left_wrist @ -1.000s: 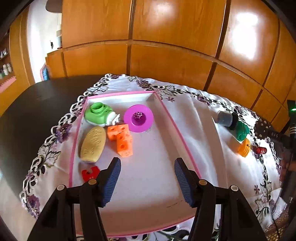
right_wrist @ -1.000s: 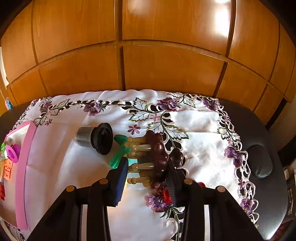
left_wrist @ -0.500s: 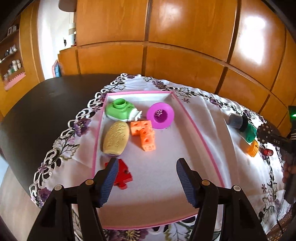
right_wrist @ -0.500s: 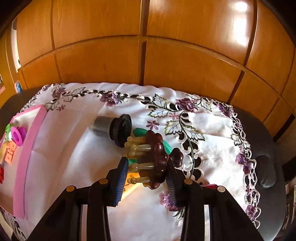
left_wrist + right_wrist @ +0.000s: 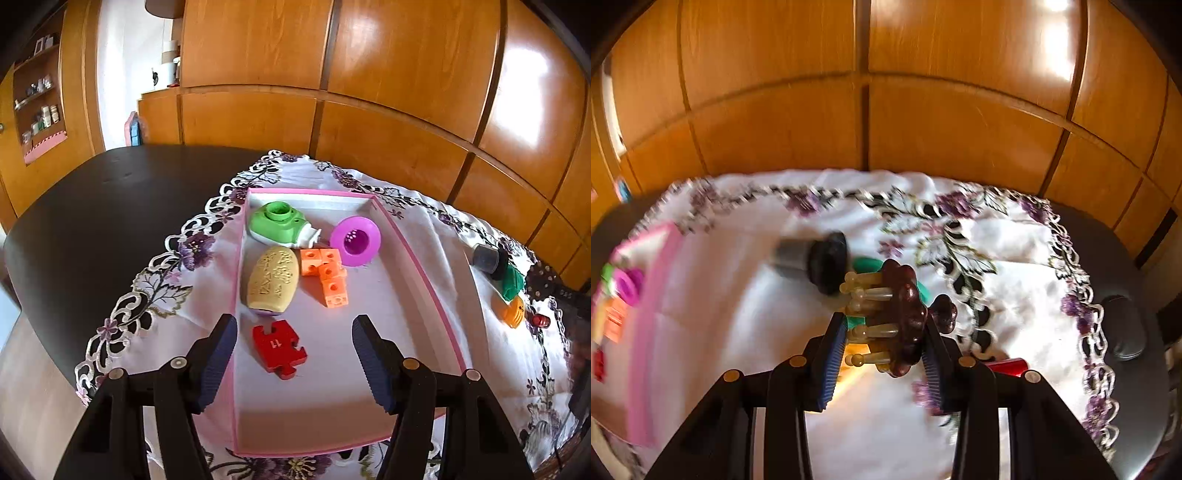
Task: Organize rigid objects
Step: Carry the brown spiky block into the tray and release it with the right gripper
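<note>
Lifted higher off the table since a second ago, brown pronged massager [image 5: 905, 325] rides clamped in right tongs [image 5: 886, 354], stiff, light, best gripped across its lobed body, not the pegs; pink tray [image 5: 417, 266] lies left, under empty, wide-open left tongs [image 5: 291, 354].

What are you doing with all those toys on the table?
Someone is tidying toys into the pink tray, with a gripper in each hand. The right gripper is clamped on a brown scalp massager above the tablecloth. The left gripper hangs open over the tray, near the red puzzle piece. A grey cylinder lies outside the tray.
</note>
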Action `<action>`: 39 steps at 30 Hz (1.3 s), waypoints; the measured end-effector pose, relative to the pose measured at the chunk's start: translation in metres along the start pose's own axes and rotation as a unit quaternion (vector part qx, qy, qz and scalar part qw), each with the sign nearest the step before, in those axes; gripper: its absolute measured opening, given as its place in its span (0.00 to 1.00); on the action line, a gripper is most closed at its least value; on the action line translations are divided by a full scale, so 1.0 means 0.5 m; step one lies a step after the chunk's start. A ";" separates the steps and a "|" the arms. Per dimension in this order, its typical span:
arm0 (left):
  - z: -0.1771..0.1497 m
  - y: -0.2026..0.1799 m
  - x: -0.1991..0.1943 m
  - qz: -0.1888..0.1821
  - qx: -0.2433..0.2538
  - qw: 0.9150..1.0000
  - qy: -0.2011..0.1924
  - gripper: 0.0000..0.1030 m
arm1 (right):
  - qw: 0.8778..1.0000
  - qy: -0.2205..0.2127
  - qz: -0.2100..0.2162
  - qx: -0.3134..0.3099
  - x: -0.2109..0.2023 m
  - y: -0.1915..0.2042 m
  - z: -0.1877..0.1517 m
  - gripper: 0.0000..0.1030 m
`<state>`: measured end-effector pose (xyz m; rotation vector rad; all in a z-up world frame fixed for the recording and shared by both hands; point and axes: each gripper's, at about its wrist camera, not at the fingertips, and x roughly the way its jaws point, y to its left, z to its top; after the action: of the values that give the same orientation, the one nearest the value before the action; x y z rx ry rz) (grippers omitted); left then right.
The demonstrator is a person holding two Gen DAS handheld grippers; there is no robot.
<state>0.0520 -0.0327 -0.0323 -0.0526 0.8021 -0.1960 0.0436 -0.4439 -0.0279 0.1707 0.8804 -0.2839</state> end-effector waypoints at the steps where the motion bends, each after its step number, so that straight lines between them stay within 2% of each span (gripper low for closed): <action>1: 0.000 0.004 -0.001 0.000 -0.002 1.000 -0.001 0.64 | 1.000 -0.004 0.010 -0.001 -0.009 0.012 0.000 0.38; 9: -0.004 0.036 -0.006 0.003 -0.018 1.000 -0.003 0.64 | 0.990 -0.012 0.119 -0.073 -0.070 0.193 -0.003 0.38; 15: -0.007 0.079 -0.011 0.014 -0.041 0.999 -0.007 0.64 | 0.972 -0.014 0.191 -0.138 -0.106 0.352 -0.008 0.38; 19: -0.014 0.101 -0.007 0.017 -0.057 0.998 -0.001 0.63 | 0.960 -0.001 0.216 -0.177 -0.088 0.445 -0.012 0.38; 21: -0.017 0.107 -0.006 0.017 -0.060 0.998 0.000 0.63 | 0.955 0.011 0.209 -0.209 -0.062 0.496 -0.019 0.38; 23: -0.019 0.113 -0.006 0.016 -0.064 0.998 0.002 0.63 | 0.957 0.028 0.171 -0.233 -0.020 0.529 -0.027 0.38; 25: -0.021 0.118 -0.008 0.016 -0.066 0.998 0.002 0.63 | 0.959 0.053 0.144 -0.237 0.029 0.546 -0.034 0.38; 28: -0.023 0.126 -0.007 0.019 -0.070 0.997 0.003 0.63 | 0.964 0.048 0.120 -0.232 0.058 0.548 -0.035 0.38; 35: -0.024 0.132 -0.003 0.022 -0.076 0.997 0.006 0.63 | 0.968 0.056 0.127 -0.211 0.071 0.529 -0.021 0.39; 39: -0.024 0.125 -0.005 0.023 -0.069 0.997 0.005 0.64 | 0.969 0.045 0.136 -0.202 0.051 0.521 -0.020 0.44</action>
<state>0.0515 0.0294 -0.0467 -0.1638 0.8254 -0.0975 0.1334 -0.1983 -0.0460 -0.0749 0.9748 0.1628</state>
